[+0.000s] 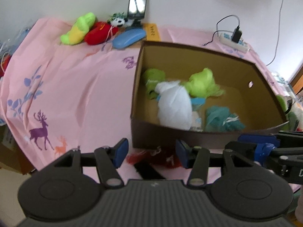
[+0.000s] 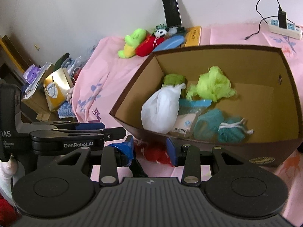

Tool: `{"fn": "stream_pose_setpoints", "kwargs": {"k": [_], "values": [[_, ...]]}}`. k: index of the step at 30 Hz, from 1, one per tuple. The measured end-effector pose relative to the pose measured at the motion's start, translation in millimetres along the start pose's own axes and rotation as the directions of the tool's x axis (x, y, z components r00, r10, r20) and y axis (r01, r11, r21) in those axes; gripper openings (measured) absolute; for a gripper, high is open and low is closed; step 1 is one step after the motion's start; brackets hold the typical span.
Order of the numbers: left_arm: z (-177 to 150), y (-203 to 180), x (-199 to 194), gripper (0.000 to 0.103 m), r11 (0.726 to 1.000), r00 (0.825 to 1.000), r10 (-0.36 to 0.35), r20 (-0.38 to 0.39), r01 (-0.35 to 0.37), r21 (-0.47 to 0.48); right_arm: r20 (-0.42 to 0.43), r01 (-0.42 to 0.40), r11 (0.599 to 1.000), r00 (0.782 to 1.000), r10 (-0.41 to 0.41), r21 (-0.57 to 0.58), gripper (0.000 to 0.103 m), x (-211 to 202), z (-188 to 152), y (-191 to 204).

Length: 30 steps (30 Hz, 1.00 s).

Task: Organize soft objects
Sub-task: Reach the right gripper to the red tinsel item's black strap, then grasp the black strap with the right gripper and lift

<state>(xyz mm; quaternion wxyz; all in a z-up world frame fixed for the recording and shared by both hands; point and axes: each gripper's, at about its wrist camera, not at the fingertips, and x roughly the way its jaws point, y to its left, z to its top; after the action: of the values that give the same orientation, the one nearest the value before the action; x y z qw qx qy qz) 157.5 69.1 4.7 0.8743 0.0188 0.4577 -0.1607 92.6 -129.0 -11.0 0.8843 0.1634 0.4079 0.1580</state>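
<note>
Cardboard box [image 2: 246, 60] already holds several soft things; beyond it plush toys [image 1: 89, 30] wait, before it red yarn [image 2: 157, 154]. I hold both grippers [image 1: 149, 152] [image 2: 150, 149] spread, empty.

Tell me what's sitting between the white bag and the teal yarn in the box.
A small clear packet with a blue top and barcode label lies between the white bag and the teal yarn; the right wrist view shows it best.

"GenRobot.AI" reads out in white on the black body of the left hand-held gripper [image 2: 81, 130], seen in the right wrist view. The yellow box [image 2: 193, 36] by the wall carries dark characters, too small to read.
</note>
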Motion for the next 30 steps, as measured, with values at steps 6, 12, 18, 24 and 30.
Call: {"fn": "stream_pose_setpoints", "kwargs": {"k": [6,12,18,24,30], "values": [[-6,7,10,0.052,0.999,0.998,0.034,-0.051,-0.034,-0.009,-0.025,0.010,1.000,1.000,-0.009,0.012,0.022,9,-7,1],[-10,11,16,0.052,0.999,0.996,0.046,-0.078,-0.048,-0.015,-0.045,0.015,1.000,0.999,-0.014,0.009,0.022,16,-12,3],[-18,12,22,0.052,0.998,0.993,0.056,-0.103,-0.059,-0.020,-0.071,0.022,1.000,0.997,-0.021,0.015,0.022,22,-17,2],[-35,22,27,0.052,0.999,0.990,0.035,-0.134,-0.040,-0.035,-0.106,0.014,0.999,0.994,-0.010,0.039,0.022,31,-24,-2],[-65,32,29,0.052,0.994,0.985,-0.081,-0.150,0.070,-0.079,-0.145,-0.018,0.991,0.989,0.038,0.134,0.022,42,-28,-16]]}}
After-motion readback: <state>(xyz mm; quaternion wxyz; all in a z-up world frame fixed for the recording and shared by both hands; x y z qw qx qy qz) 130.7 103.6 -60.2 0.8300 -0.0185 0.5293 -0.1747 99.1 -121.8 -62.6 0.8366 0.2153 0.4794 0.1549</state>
